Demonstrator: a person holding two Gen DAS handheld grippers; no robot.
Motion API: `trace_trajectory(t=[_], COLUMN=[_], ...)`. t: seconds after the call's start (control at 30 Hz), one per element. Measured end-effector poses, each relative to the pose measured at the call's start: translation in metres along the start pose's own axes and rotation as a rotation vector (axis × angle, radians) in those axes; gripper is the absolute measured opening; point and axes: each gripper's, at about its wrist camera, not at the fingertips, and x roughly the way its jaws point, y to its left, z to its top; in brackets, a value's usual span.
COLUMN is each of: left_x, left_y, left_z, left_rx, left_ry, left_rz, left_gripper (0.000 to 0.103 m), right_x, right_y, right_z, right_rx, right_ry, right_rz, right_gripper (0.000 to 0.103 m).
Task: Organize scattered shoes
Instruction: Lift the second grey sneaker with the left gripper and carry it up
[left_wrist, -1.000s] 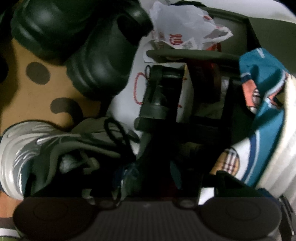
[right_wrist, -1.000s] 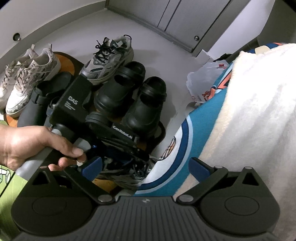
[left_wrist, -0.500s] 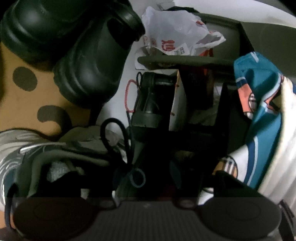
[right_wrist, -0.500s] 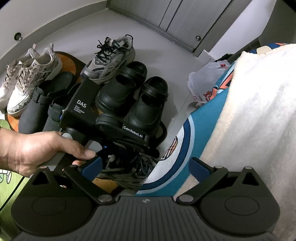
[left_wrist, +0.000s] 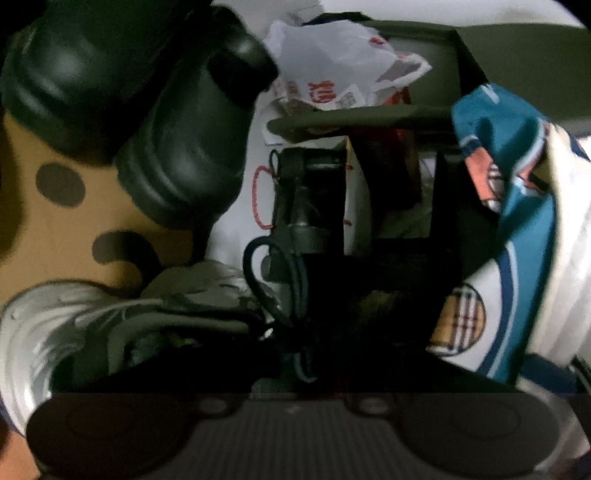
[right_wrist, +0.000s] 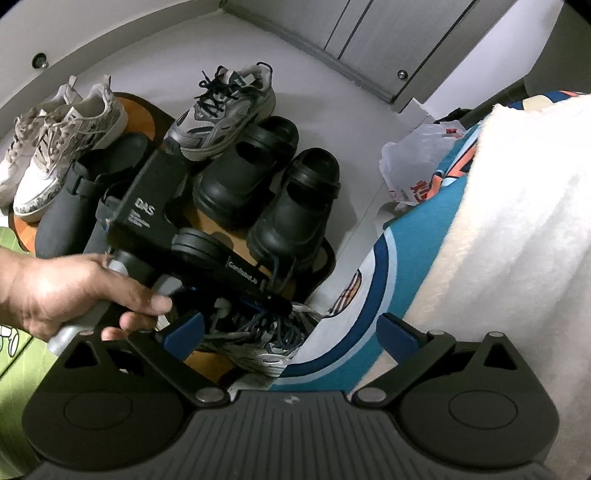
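A grey sneaker (right_wrist: 258, 347) lies on its side at the near edge of a round brown mat (right_wrist: 207, 225), half under a teal and white blanket (right_wrist: 480, 221). A person's hand holds my left gripper (right_wrist: 282, 301) right over it. Its jaws are closing and stand together on the sneaker's dark laces, which loop up around the tips. In the left wrist view the same sneaker (left_wrist: 55, 325) fills the lower left, its laces (left_wrist: 295, 280) running into the dark centre. My right gripper (right_wrist: 288, 328) hovers above, open and holding nothing.
On the mat stand the matching grey sneaker (right_wrist: 221, 110), two black clogs (right_wrist: 295, 210), dark slippers (right_wrist: 85, 199) and white sneakers (right_wrist: 70, 140). A white plastic bag (right_wrist: 417, 158) lies on the floor by the blanket. Cabinet doors close off the back.
The left gripper has shifted slightly toward the lying sneaker, rolled a little, and its jaws have gone from apart to together on the laces. The right gripper has stayed put.
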Motion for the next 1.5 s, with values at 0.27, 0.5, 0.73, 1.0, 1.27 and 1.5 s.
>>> trace_trajectory(t=[0.27, 0.5, 0.73, 1.0, 1.27, 1.5], left_x=[-0.023, -0.043, -0.058, -0.087, -0.130, -0.178], left_y=[-0.001, 0.007, 0.005, 0.000, -0.013, -0.010], left_z=[-0.006, -0.007, -0.001, -0.006, -0.003, 0.005], left_rx=[0.007, -0.025, -0.025, -0.035, -0.030, -0.036], left_ry=[-0.039, -0.095, -0.128, -0.152, -0.182, -0.249], left_rz=[-0.025, -0.057, -0.083, -0.123, -0.175, -0.196], left_gripper=[0.009, 0.009, 0.009, 0.009, 0.009, 0.009], right_x=[-0.002, -0.006, -0.007, -0.014, -0.025, -0.030], right_y=[0.009, 0.016, 0.019, 0.024, 0.030, 0.032], right_z=[-0.001, 0.002, 0.003, 0.004, 0.008, 0.016], right_rx=[-0.035, -0.069, -0.080, -0.116, -0.138, -0.140], right_ry=[-0.008, -0.017, -0.021, -0.044, -0.074, -0.116], right_rz=[0.007, 0.026, 0.030, 0.053, 0.098, 0.116], right_gripper=[0.102, 0.102, 0.102, 0.102, 0.102, 0.102])
